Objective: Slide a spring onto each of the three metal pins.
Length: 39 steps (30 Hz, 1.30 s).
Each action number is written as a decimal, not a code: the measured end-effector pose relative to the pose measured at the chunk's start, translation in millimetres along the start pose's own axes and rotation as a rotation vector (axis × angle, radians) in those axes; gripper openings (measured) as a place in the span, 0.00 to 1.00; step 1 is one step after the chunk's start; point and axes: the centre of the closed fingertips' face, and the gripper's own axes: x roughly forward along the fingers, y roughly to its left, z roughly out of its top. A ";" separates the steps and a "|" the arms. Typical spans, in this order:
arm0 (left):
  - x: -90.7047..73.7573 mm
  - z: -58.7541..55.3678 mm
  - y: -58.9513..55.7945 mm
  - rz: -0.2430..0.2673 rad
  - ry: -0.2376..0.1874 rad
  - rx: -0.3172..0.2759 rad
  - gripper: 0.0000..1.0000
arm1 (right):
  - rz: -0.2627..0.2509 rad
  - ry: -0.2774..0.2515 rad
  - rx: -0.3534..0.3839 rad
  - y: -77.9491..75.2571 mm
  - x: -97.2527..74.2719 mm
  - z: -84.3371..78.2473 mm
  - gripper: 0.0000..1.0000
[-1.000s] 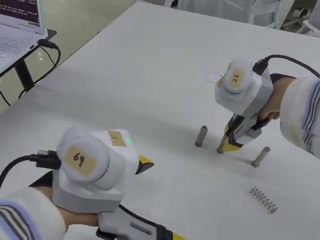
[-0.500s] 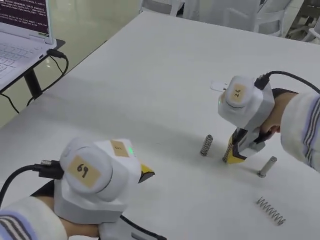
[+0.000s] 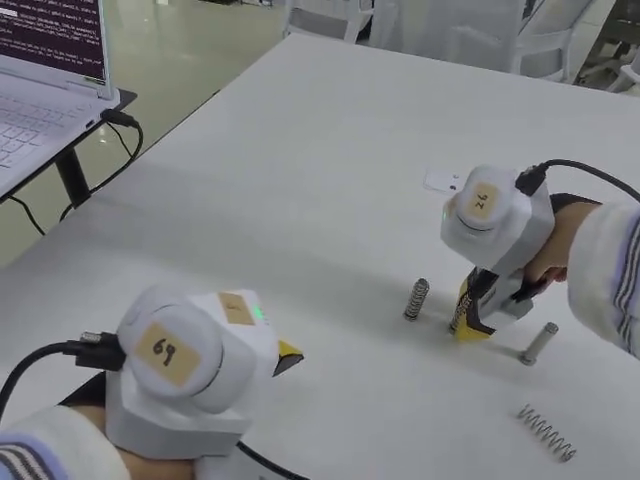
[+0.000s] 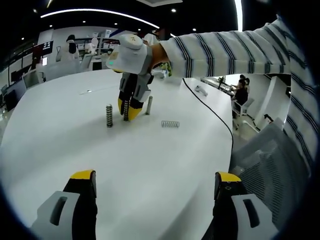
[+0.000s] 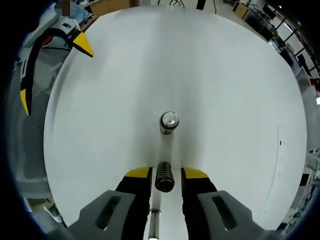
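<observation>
One spring (image 5: 165, 176) sits clamped between the right tongs (image 5: 166, 173), the left tongs (image 4: 155, 176) gaping well apart

Head view above table (image 3: 300, 150); left gripper view low, distant; right gripper view close over shared pins (image 5: 169, 121)

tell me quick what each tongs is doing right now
Left tongs: open, holding nothing.
Right tongs: closed on a spring.
</observation>
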 end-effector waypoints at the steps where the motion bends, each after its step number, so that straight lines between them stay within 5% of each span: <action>1: 0.1 -1.1 1.3 0.006 0.004 0.004 0.95 | -0.002 -0.001 0.000 -1.0 -0.6 -0.3 0.23; 10: -3.5 -5.2 7.2 0.029 0.014 -0.011 0.95 | -0.059 -0.045 0.019 -1.3 -29.3 3.0 0.28; 21: -8.8 -4.1 8.5 0.038 0.013 -0.008 0.96 | -0.096 -0.194 0.081 15.0 -72.1 12.0 0.32; 39: -19.4 2.3 16.5 0.055 -0.006 0.016 0.96 | -0.155 -0.315 0.170 45.2 -104.0 -2.2 0.34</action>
